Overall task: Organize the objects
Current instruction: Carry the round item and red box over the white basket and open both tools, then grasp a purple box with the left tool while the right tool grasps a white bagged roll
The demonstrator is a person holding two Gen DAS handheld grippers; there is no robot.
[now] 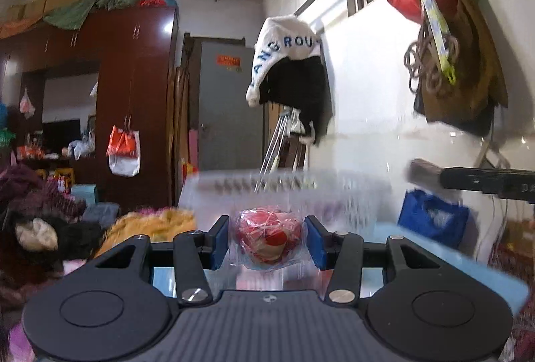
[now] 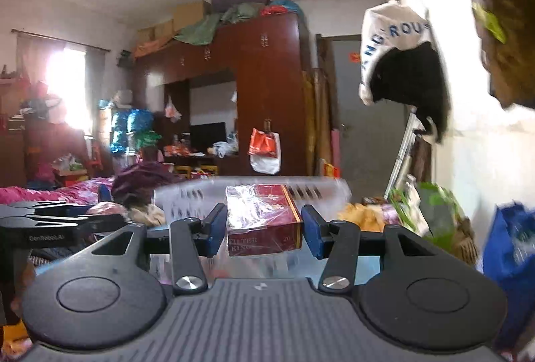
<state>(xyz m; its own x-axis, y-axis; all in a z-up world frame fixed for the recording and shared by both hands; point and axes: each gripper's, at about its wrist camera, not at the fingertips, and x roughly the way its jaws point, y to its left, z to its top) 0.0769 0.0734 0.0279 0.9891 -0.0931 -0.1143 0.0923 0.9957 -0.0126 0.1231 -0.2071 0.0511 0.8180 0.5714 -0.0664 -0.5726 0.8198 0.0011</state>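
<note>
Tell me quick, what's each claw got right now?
Left gripper shut on red wrapped ball. Right gripper shut on red cigarette box. Clear slotted basket just ahead of both; nothing blocking.

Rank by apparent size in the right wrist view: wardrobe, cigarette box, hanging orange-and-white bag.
1. wardrobe
2. cigarette box, though nearness to the camera enlarges it
3. hanging orange-and-white bag

The wrapped ball (image 1: 267, 240) sits between the pads of the left hand-held gripper (image 1: 267, 243), with the basket (image 1: 284, 191) just behind it. The cigarette box (image 2: 264, 221) sits between the pads of the right hand-held gripper (image 2: 264, 230), before the same basket (image 2: 200, 194). The wardrobe (image 2: 267, 77) stands far behind, the door (image 2: 347, 107) to its right.
</note>
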